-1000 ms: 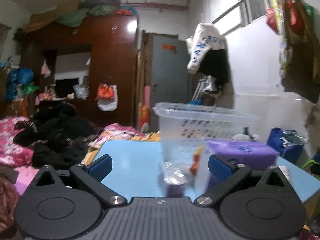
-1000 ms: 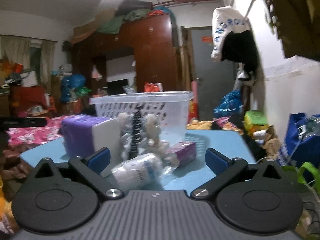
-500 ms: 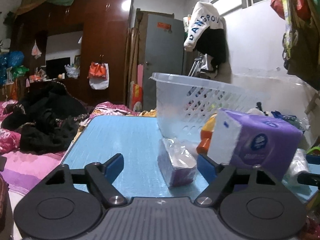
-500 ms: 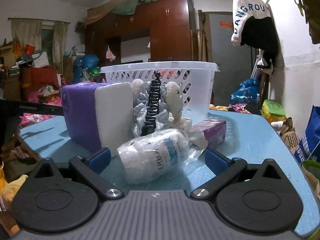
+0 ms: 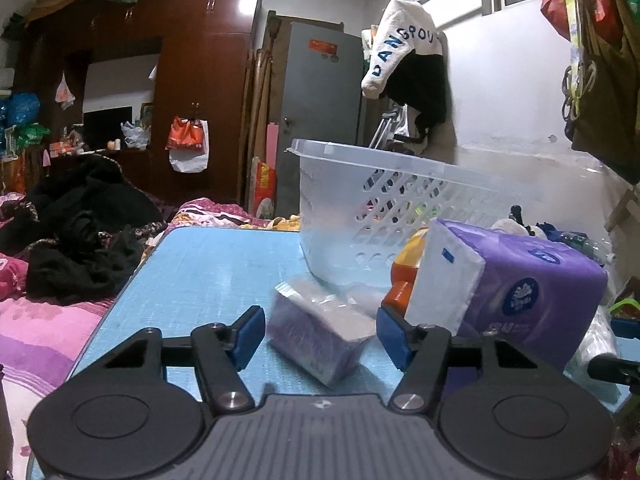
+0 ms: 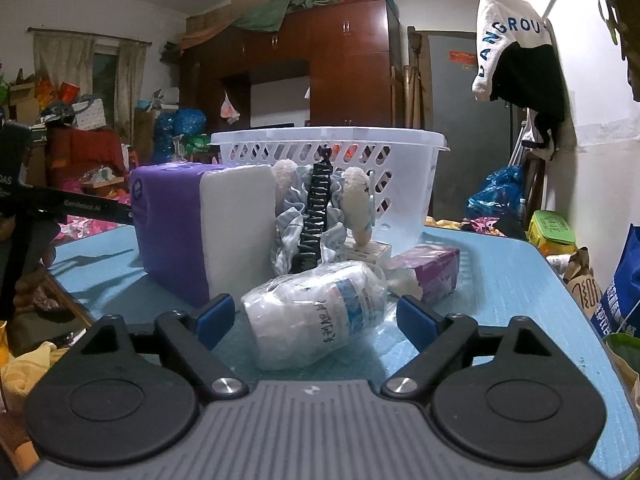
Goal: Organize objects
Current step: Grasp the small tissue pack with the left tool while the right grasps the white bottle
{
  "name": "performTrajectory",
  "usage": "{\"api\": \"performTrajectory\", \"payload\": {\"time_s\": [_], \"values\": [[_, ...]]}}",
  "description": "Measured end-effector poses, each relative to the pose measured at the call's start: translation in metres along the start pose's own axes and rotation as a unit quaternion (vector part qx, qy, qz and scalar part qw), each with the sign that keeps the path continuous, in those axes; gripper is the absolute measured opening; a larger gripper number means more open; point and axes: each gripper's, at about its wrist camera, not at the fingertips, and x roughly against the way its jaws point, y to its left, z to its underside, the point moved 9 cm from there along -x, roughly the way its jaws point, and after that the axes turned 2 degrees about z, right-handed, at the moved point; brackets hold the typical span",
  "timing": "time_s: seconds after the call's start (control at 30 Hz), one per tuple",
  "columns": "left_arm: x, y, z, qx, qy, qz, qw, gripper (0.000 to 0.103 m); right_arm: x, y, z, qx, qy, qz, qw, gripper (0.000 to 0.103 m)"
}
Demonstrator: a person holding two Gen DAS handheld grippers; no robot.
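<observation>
Left gripper: the left gripper [image 5: 321, 334] hung low over the near part of the blue table [image 5: 208, 272], jaws spread wide, gripping nothing.
Small purple pack: the small purple tissue pack [image 5: 318, 330] lay flat on the table right between the left gripper's blue pads [image 5: 249, 334], a gap showing on both sides, so neither pad was touching it.
Big tissue pack: the large purple tissue pack [image 5: 516, 292] sat just right of the small one, its white end facing the camera, right beside the right-hand pad.
Basket: the clear plastic basket [image 5: 400, 208] stood upright on the table at the far side, behind both packs; an orange item [image 5: 404, 276] was wedged between it and the big pack, too hidden to name.
Right gripper: the right gripper [image 6: 316, 318] was also wide apart and empty, low at the near edge.
Wrapped bottle: the plastic-wrapped bottle [image 6: 320, 312] lay on its side between the right gripper's pads [image 6: 214, 314], clear of both.
Behind the bottle: a black hair clip [image 6: 316, 216] stood upright against ruffled blue fabric [image 6: 290, 236], with the basket [image 6: 404, 184] farther back, the big pack [image 6: 204, 232] on the left and the small pack [image 6: 430, 270] on the right.
</observation>
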Motion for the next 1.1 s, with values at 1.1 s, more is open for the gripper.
{"api": "performTrajectory", "payload": {"time_s": [1.1], "values": [[-0.029,0.013,0.0,-0.028,0.06,0.005,0.9978,0.071,-0.007,-0.002,0.0,0.0,0.004,-0.002,1.0,0.079]]}}
